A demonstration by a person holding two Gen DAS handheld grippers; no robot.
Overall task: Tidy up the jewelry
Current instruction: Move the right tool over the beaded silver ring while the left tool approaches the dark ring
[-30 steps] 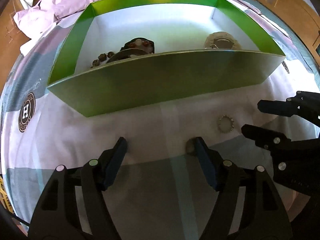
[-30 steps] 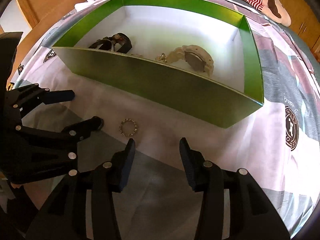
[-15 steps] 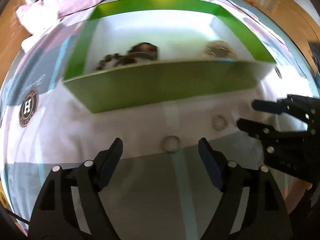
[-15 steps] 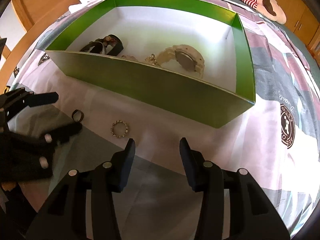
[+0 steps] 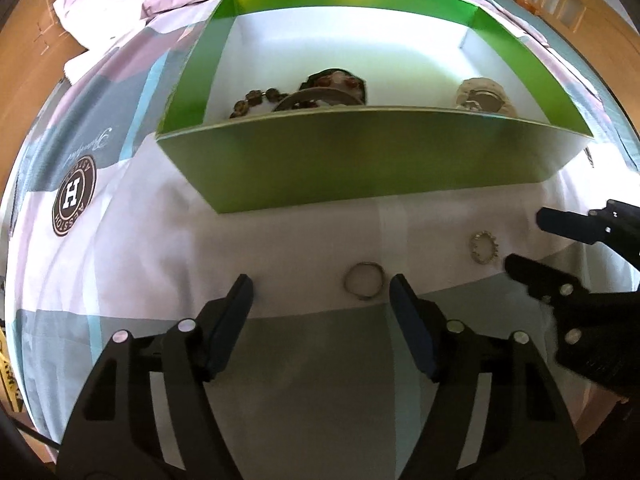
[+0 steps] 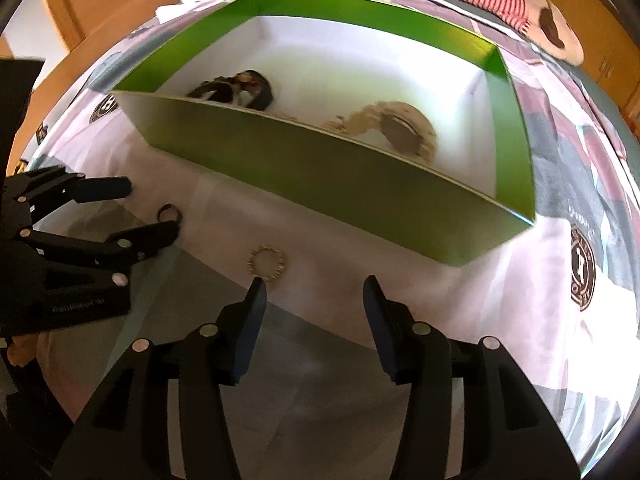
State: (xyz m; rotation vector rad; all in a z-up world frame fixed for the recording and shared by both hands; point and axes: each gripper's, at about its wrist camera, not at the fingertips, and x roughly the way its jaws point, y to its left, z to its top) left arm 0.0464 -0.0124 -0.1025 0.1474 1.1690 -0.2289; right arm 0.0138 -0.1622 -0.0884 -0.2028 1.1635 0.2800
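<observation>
Lying flat on the bedsheet [image 5: 280,248] before the green box [image 5: 360,160]: plain ring [image 5: 363,280], just inside the left gripper [image 5: 321,294]'s right finger; beaded ring [image 6: 267,263], ahead-left of the right gripper [image 6: 314,302]. Both grippers agape, empty.

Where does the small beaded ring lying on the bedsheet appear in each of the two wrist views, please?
Left wrist: the beaded ring lies right of centre, near the right gripper.
Right wrist: the ring sits left of centre, just beyond the right gripper's left fingertip.
Shared landmark: the green box behind it.
</observation>
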